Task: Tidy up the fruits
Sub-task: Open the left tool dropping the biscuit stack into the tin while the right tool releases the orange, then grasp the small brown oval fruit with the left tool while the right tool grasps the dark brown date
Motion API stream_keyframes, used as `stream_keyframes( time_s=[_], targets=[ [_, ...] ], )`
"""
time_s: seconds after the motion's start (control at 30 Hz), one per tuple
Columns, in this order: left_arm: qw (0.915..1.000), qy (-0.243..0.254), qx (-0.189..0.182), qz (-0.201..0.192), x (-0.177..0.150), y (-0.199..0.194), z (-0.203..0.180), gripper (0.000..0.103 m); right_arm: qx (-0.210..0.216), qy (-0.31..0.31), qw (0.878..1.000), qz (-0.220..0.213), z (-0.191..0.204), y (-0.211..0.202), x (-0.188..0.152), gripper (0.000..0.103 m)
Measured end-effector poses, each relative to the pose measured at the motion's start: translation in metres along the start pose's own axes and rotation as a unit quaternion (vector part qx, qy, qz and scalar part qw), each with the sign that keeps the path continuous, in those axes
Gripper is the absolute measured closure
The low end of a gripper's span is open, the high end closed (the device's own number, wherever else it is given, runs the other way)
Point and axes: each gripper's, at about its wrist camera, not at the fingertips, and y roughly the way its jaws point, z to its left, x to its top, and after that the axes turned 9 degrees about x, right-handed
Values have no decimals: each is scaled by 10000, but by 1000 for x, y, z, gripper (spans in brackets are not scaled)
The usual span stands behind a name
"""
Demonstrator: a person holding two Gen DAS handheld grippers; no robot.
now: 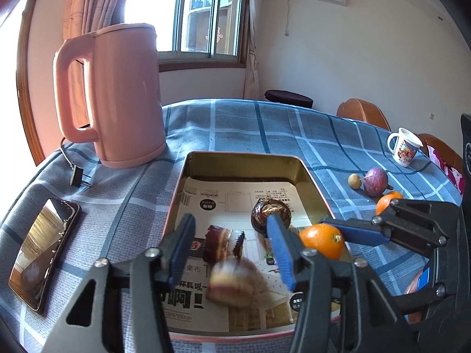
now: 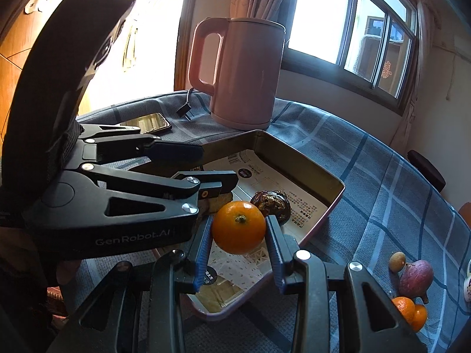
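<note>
A gold metal tray lined with printed paper lies on the checked blue tablecloth. My right gripper is shut on an orange and holds it over the tray's right edge; the orange also shows in the left wrist view. My left gripper is open above the tray, with a blurred pale-brown fruit between and below its fingers, free of them. A dark brown shiny fruit lies in the tray.
A purple fruit, a small tan longan and an orange lie on the cloth right of the tray. A pink kettle stands behind, a phone at left, a mug at far right.
</note>
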Motion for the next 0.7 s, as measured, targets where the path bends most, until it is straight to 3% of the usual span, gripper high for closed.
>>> stream_keyframes(
  time_s=[0.2, 0.37, 0.43, 0.7],
  targets=[
    [9990, -154, -169, -373, 3, -19, -1, 30, -266, 19, 9993, -267, -5, -25, -5, 59],
    [9976, -95, -299, -619, 9, -34, -16, 25, -845, 218, 9947, -547, -28, -74, -27, 53],
    [9972, 13, -376, -653, 9, -36, -28, 25, -1169, 443, 9899, -663, -43, -95, -40, 39],
    [9942, 561, -704, -590, 5, -35, -88, 25, -1913, 1966, 9581, -824, -125, -152, -95, 38]
  ],
)
